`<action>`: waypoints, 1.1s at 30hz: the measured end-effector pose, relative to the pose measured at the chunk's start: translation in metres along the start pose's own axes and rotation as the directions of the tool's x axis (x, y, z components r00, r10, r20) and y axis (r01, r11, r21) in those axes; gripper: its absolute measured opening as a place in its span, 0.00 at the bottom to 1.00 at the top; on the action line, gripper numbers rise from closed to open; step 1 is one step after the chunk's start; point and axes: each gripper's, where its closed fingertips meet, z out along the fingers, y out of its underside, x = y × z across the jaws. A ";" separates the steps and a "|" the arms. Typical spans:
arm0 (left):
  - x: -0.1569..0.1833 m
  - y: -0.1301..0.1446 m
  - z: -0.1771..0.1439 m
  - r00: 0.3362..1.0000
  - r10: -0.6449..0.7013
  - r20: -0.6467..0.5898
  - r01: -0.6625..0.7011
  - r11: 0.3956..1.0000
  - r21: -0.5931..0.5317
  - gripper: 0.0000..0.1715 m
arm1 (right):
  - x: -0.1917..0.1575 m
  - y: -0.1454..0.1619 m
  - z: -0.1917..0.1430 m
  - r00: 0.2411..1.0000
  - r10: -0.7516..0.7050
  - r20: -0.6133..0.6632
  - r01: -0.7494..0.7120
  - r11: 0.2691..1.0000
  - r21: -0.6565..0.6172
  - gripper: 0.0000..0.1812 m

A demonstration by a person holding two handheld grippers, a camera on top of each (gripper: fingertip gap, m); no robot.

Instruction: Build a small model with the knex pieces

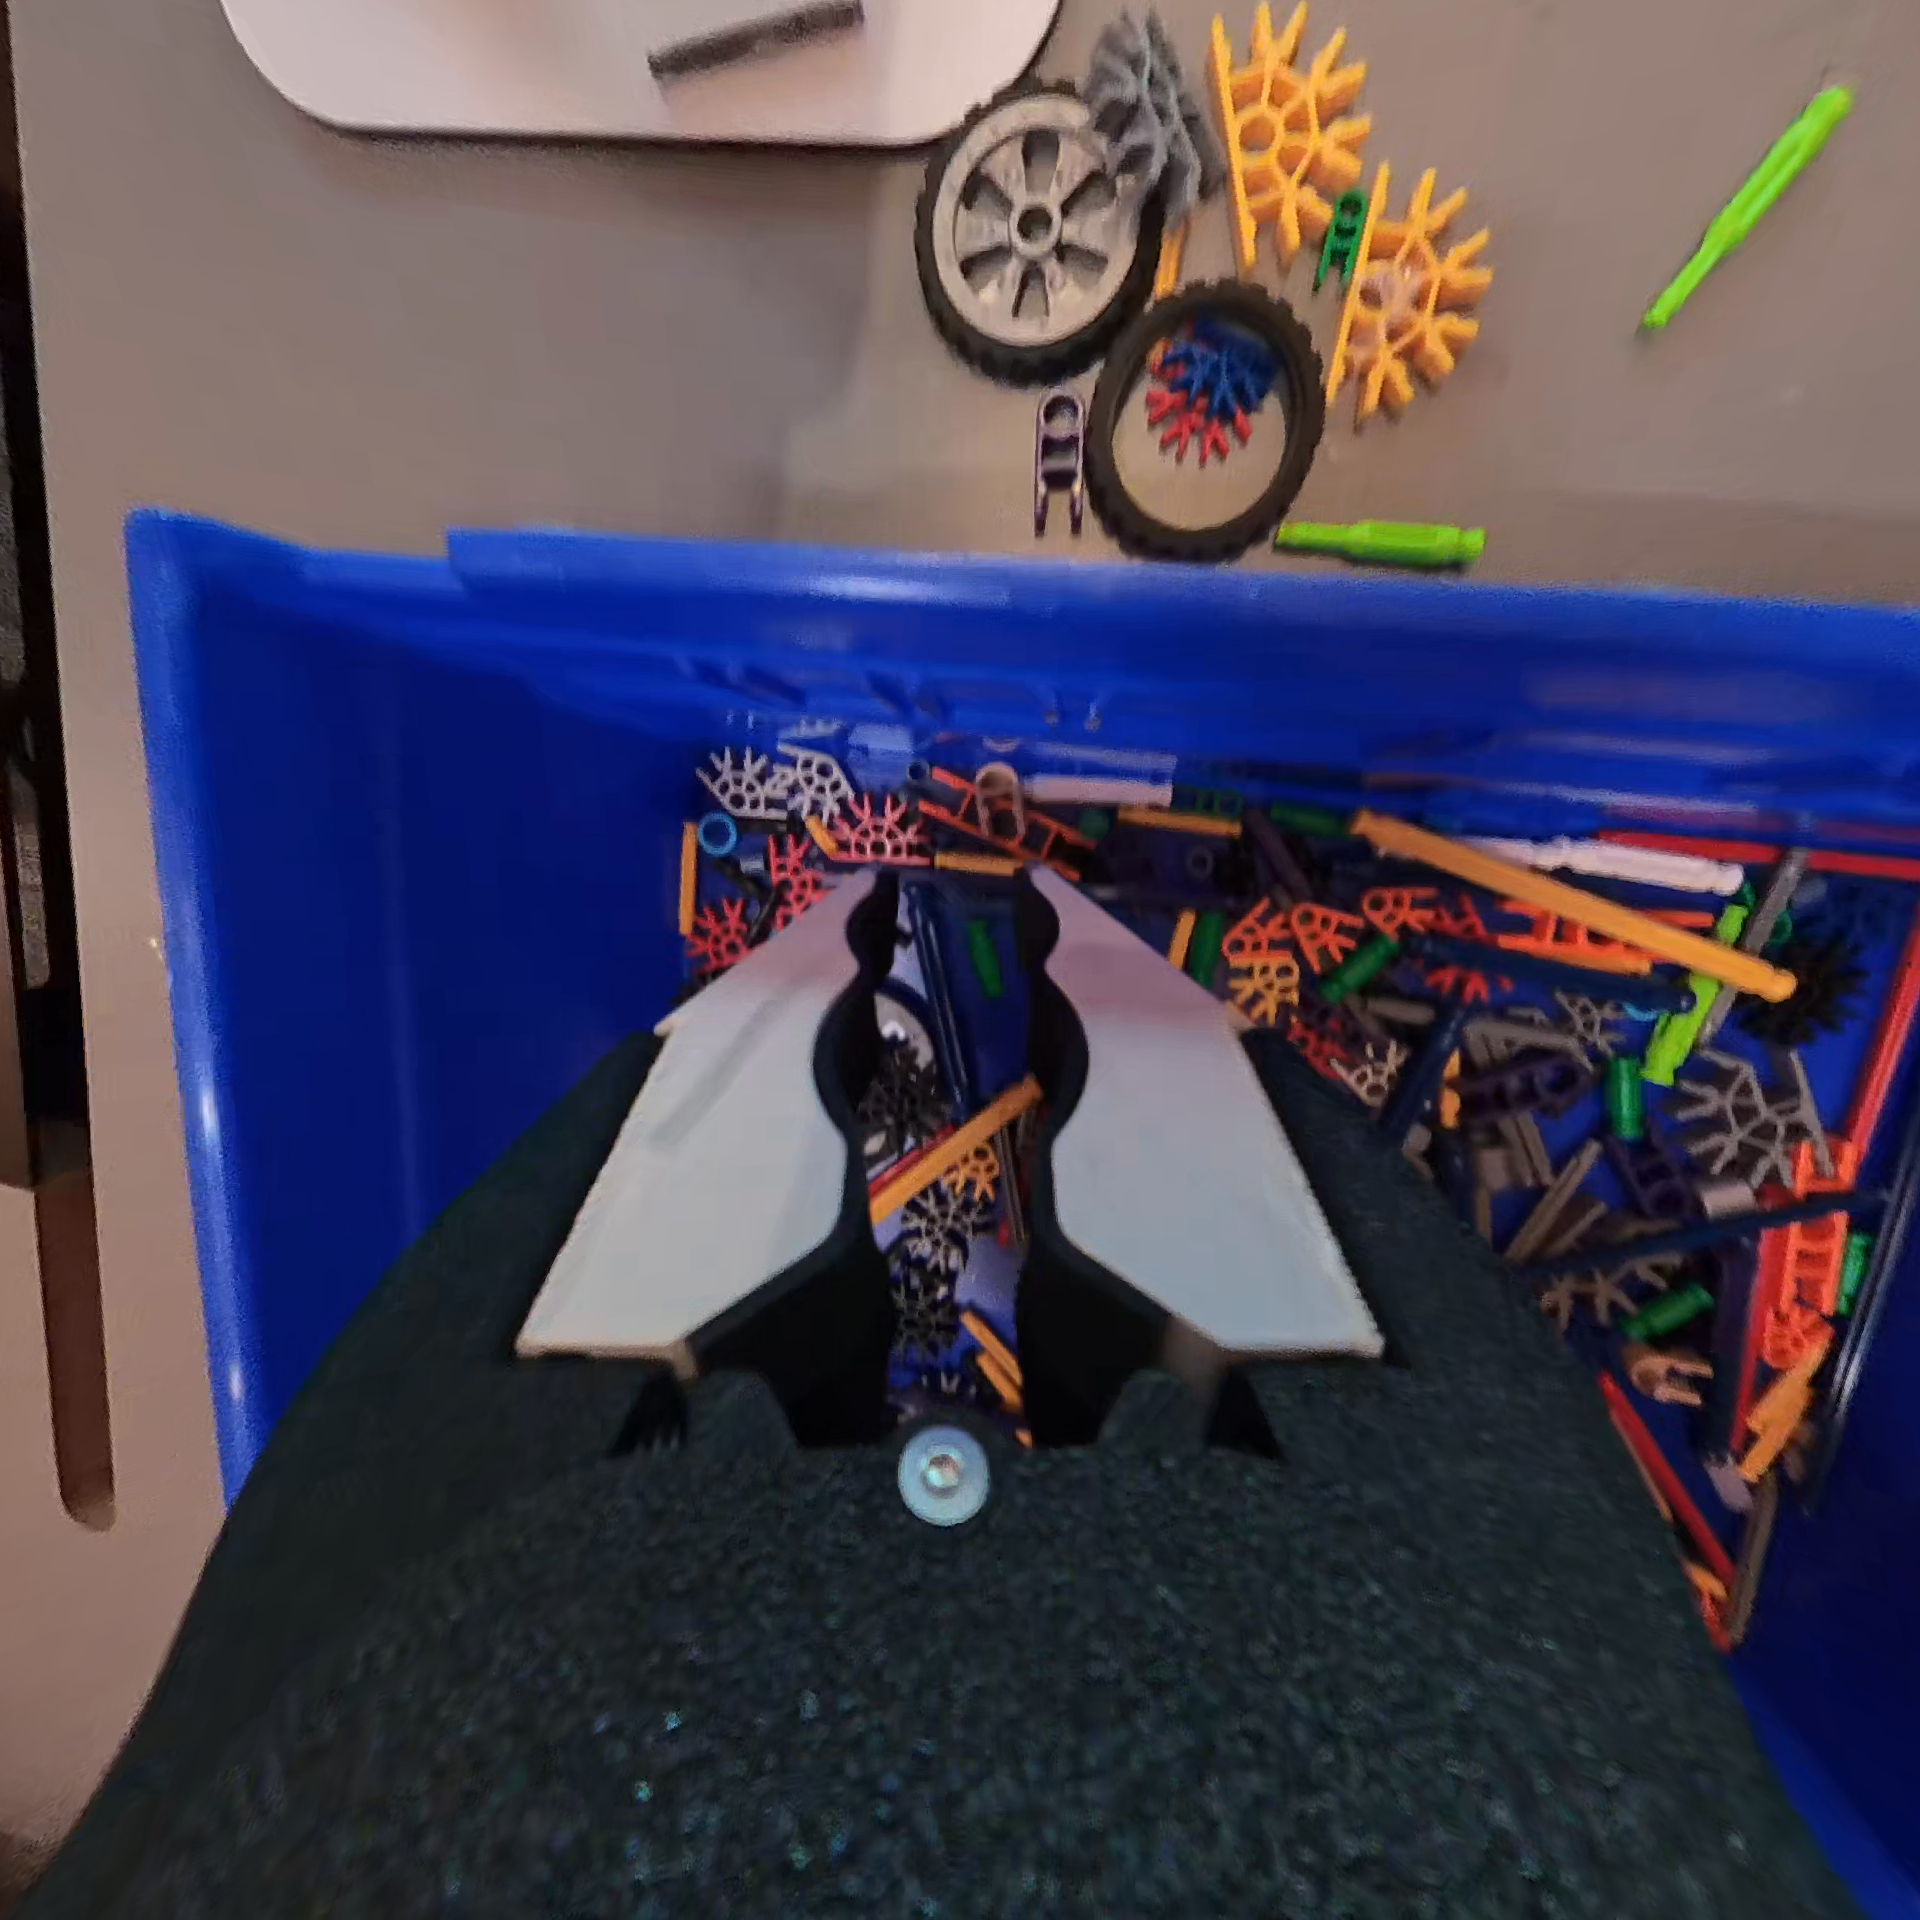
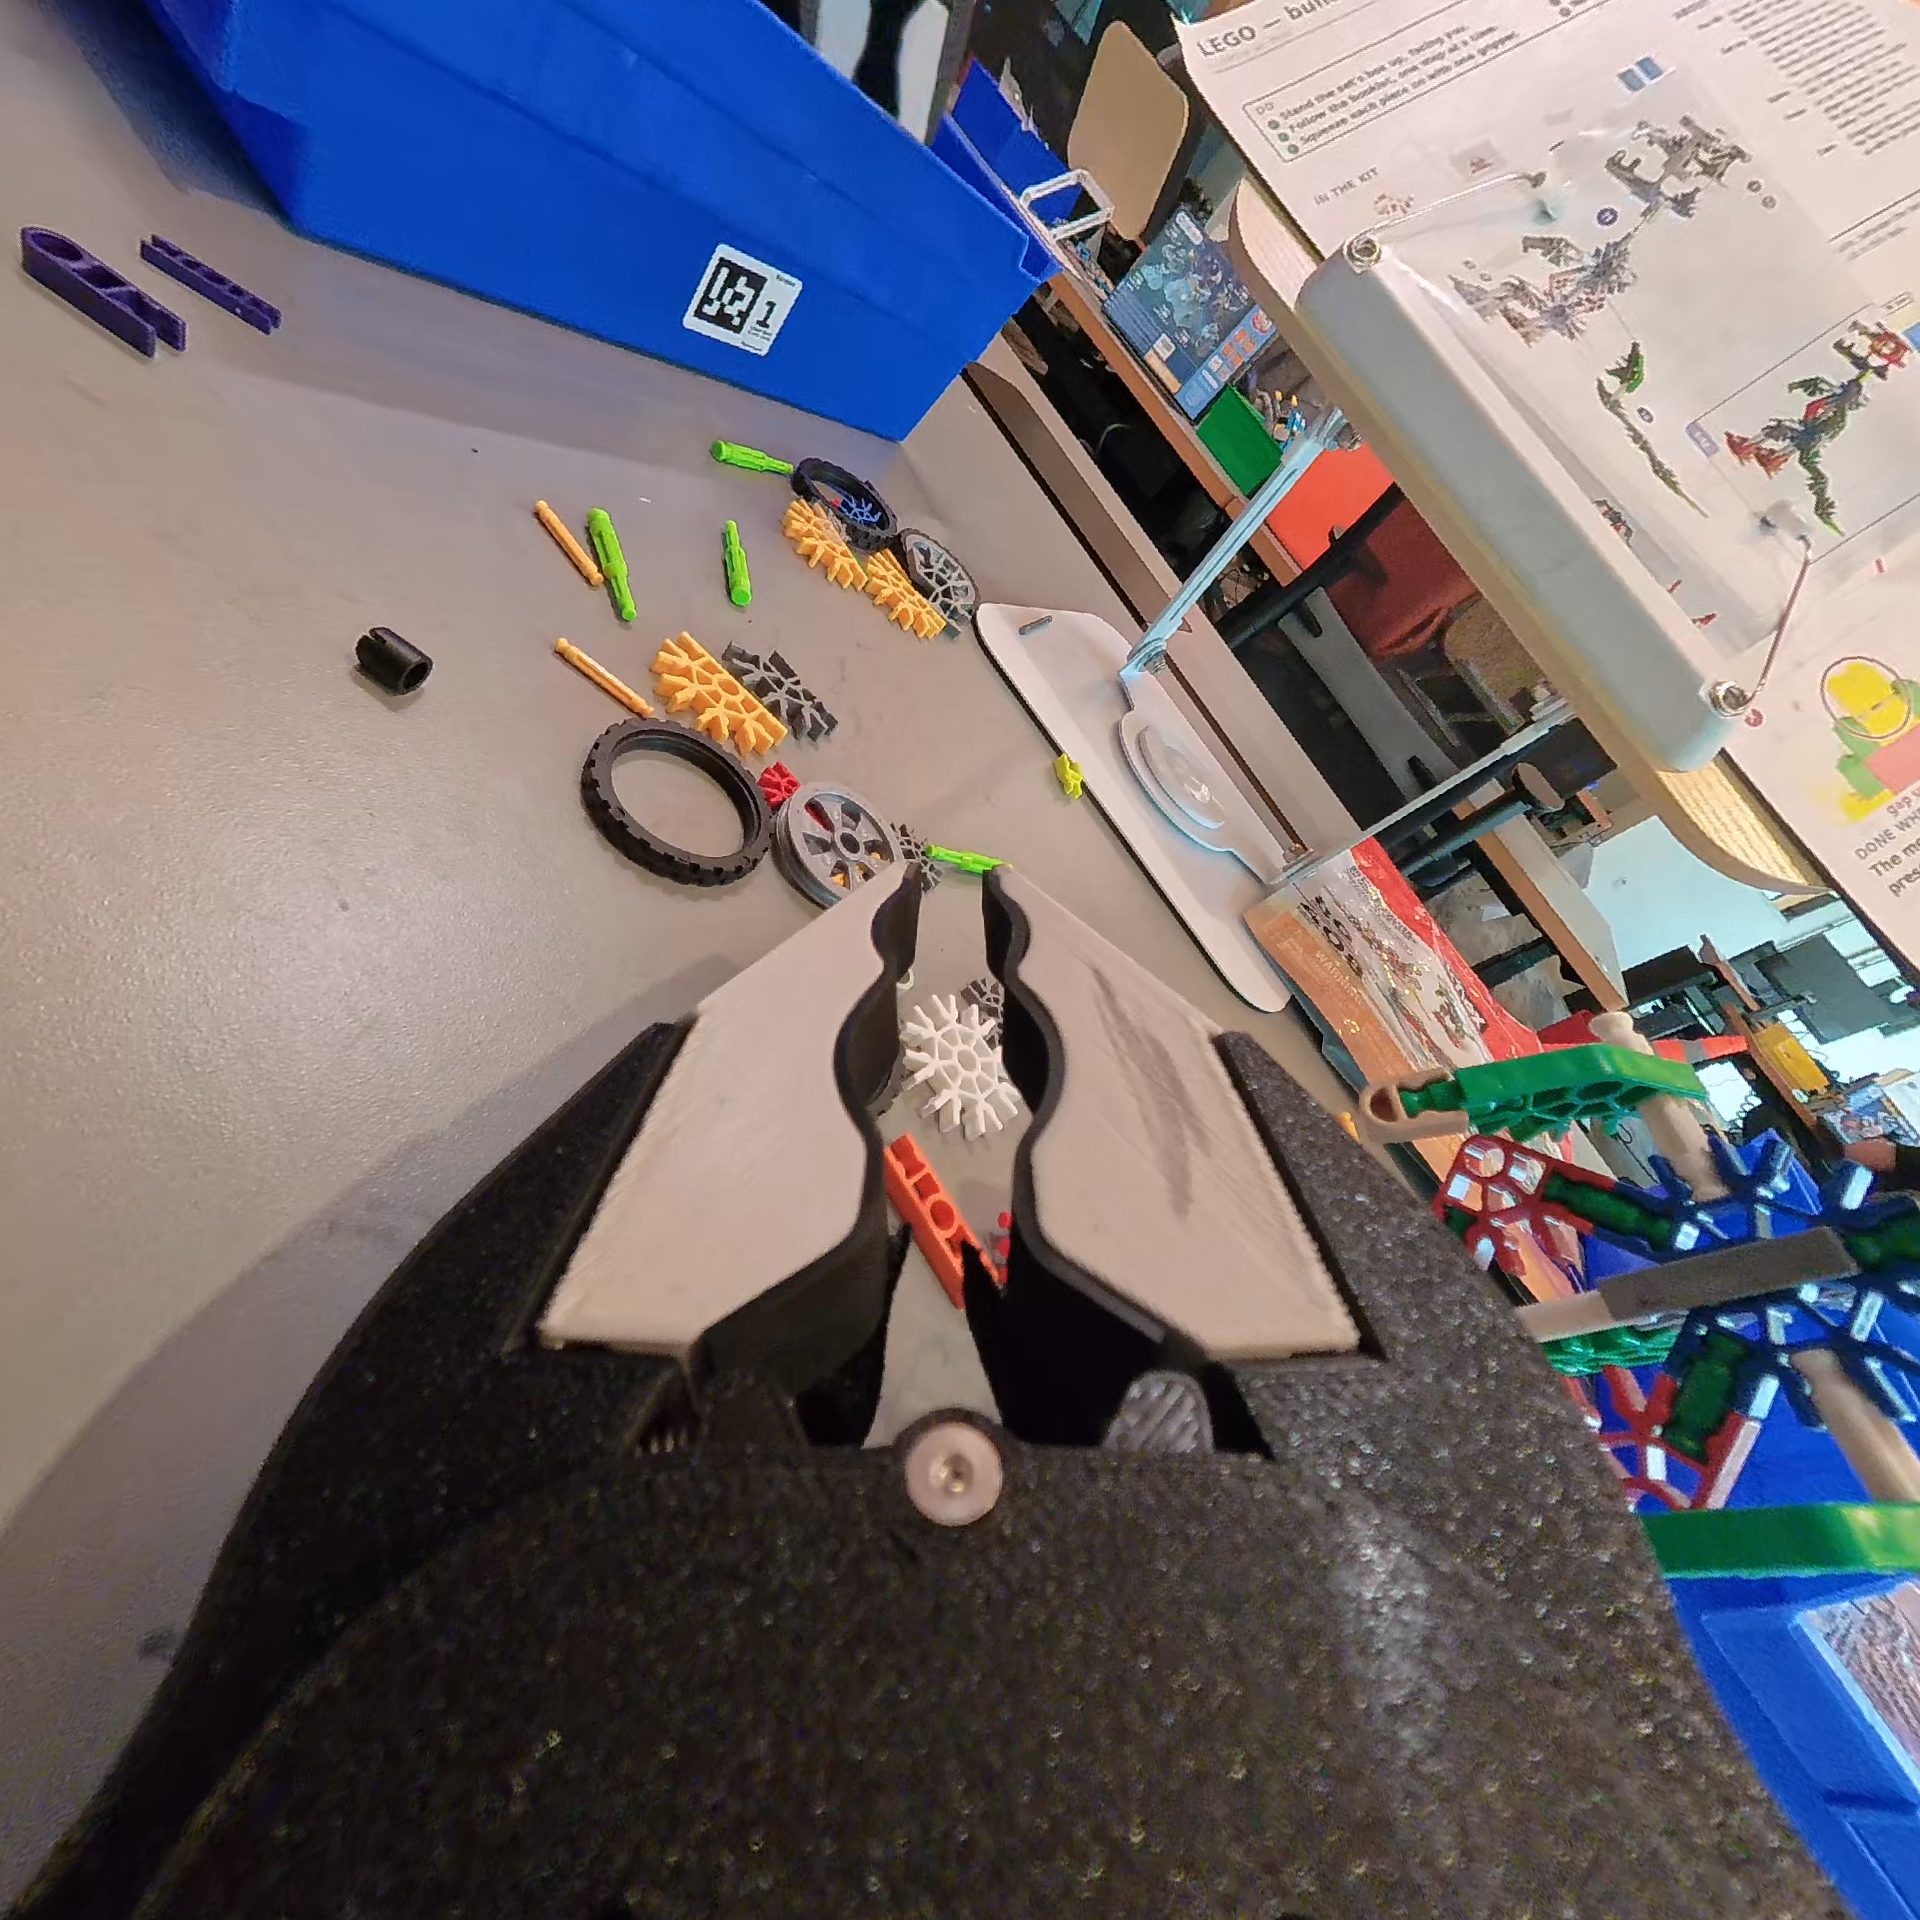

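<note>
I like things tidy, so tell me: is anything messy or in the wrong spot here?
Yes. Most pieces sit jumbled in the blue bin, but wheels, yellow connectors and green rods lie scattered on the grey table beside it. Nothing looks broken.

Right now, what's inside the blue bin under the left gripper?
The blue bin holds a jumbled pile of building pieces: rods and snowflake-shaped connectors in many colours. The left gripper, slightly open, hangs over them; its body hides the bin's near part.
</note>
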 end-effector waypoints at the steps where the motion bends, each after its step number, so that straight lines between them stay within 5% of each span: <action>1: 0.000 -0.004 0.003 1.000 0.000 -0.002 0.000 1.000 0.010 0.11 | 0.000 0.000 0.000 1.000 0.000 0.000 0.000 1.000 0.000 0.05; 7: 0.007 -0.002 0.021 0.999 -0.017 -0.049 0.016 1.000 -0.011 0.05 | 0.000 0.000 0.000 1.000 0.004 0.000 -0.004 1.000 0.003 0.05; 16: -0.005 0.019 0.003 0.998 -0.046 -0.031 0.045 0.998 -0.042 0.04 | 0.001 -0.001 0.000 1.000 0.008 0.000 -0.008 1.000 0.006 0.05; 22: 0.001 0.064 -0.014 0.992 -0.113 -0.065 0.095 0.969 -0.226 0.04 | 0.001 -0.001 0.000 1.000 0.007 0.001 -0.007 1.000 0.005 0.05; 33: -0.011 0.038 -0.007 0.998 -0.067 0.006 0.067 0.987 -0.147 0.15 | 0.000 0.000 0.000 1.000 0.005 0.001 -0.005 1.000 0.004 0.05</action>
